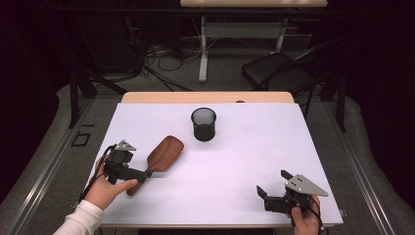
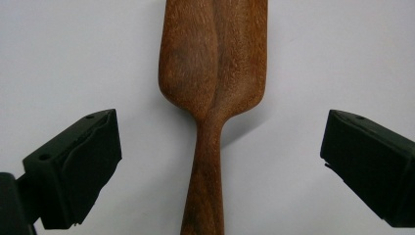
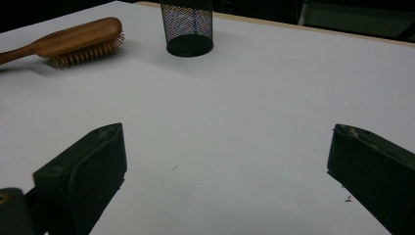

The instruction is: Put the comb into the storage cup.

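A dim room with dark walls, a grey floor strewn with cables, a black folding chair (image 1: pixel 274 71) and a second pale table at the back surrounds a white-topped bench (image 1: pixel 235 166) with a light wooden far edge.

On the left part of the bench lies a reddish-brown wooden hairbrush (image 1: pixel 161 156) with an oval head and a slim handle, bristles down, its head angled toward the far middle of the bench and its handle pointing back toward the person's left hand (image 1: pixel 105 188). Just beyond the brush head, near the far middle, stands a small black wire-mesh cup (image 1: pixel 203 124), upright and apart from the brush.

The left tongs (image 2: pixel 218 161), held in the left hand at the near left, hover over the brush handle. In the left gripper view the two black jaws stand wide apart, one on each side of the handle where it narrows below the head, with white bench showing between each jaw and the wood; neither jaw touches it.

The right tongs (image 1: pixel 275 187), held in the person's right hand (image 1: pixel 306 218) at the near right corner, are well apart from the brush and cup. Their jaws are spread wide with bare bench between them, holding nothing. In the right gripper view the brush (image 3: pixel 73 41) and mesh cup (image 3: pixel 188 27) sit far off at the top left.
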`<control>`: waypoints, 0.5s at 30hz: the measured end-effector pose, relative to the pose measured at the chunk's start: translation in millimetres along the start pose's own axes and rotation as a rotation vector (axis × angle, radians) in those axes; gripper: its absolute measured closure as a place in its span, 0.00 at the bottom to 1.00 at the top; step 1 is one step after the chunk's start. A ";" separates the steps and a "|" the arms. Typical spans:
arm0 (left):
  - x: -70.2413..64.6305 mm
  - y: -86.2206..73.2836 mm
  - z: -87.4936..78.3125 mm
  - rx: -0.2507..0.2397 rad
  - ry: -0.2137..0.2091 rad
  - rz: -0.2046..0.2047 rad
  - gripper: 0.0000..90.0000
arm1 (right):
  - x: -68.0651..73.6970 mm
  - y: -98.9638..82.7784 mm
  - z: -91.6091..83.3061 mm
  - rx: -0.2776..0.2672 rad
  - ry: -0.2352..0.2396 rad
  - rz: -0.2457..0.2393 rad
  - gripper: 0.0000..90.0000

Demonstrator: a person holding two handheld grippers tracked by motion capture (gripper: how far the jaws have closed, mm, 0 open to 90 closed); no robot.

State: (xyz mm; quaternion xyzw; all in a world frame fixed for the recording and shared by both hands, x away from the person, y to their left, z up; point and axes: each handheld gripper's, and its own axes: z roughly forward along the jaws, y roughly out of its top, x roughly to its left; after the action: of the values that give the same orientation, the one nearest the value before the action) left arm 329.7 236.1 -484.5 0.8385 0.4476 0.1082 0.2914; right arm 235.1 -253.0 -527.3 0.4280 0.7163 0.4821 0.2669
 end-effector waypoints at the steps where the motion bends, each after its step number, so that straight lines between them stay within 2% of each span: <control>1: 0.4 0.2 0.7 0.006 0.000 0.002 0.02 | -0.1 -0.1 0.1 0.000 0.001 -0.001 0.01; 15: 3.2 -0.2 16.7 0.070 0.010 0.008 0.02 | -0.3 -0.2 0.0 0.000 -0.001 0.003 0.01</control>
State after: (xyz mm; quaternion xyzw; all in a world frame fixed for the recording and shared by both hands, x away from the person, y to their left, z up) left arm 338.8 232.3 -498.4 0.8495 0.4490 0.0977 0.2593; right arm 235.2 -253.2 -527.5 0.4291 0.7156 0.4825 0.2665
